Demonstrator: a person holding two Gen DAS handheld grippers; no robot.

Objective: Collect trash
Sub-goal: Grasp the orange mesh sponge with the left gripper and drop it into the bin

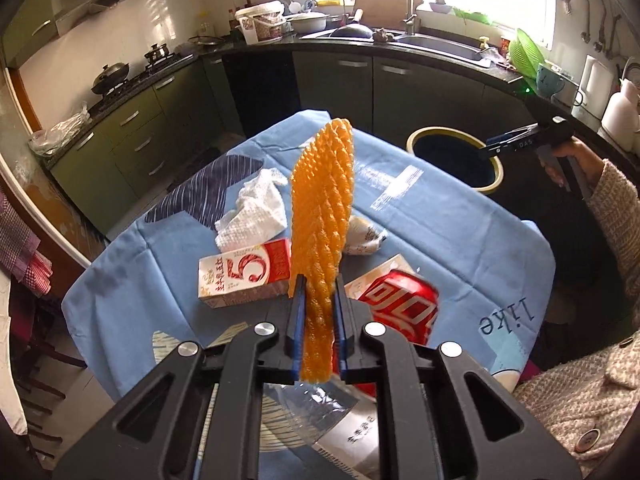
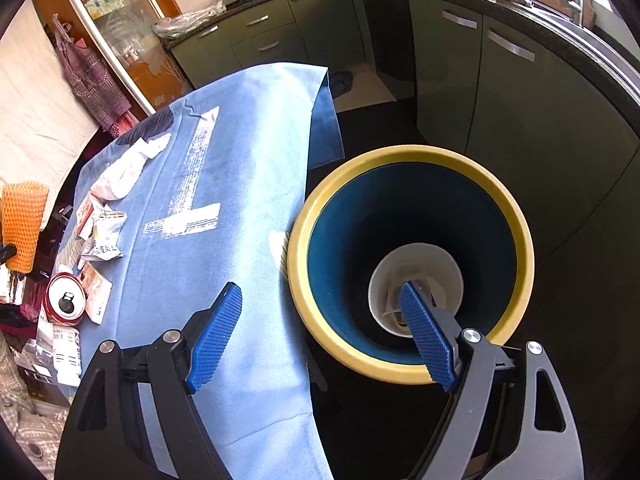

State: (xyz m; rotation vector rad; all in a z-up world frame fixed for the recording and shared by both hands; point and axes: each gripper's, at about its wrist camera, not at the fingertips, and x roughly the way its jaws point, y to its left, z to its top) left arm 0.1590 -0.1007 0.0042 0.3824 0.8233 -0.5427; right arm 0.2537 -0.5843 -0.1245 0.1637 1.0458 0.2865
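Observation:
My left gripper [image 1: 318,284] is shut on an orange foam fruit net [image 1: 324,208] and holds it upright above the table; the net also shows at the left edge of the right wrist view [image 2: 24,224]. On the blue cloth lie a white paper towel [image 1: 256,212], a red-and-white carton [image 1: 244,272], a red cola can [image 1: 400,308] and a crumpled wrapper [image 1: 364,236]. My right gripper [image 2: 320,292] is open and empty, over the rim of the yellow-rimmed blue bin [image 2: 516,236], which holds a white paper cup [image 2: 416,268]. The bin also shows in the left wrist view [image 1: 496,168].
The table under the blue cloth [image 2: 248,184] stands beside the bin. Green kitchen cabinets [image 2: 500,92] and a dark counter curve behind. A stove with pots [image 1: 116,76] is at the left. The person's sleeve [image 1: 612,200] is at the right.

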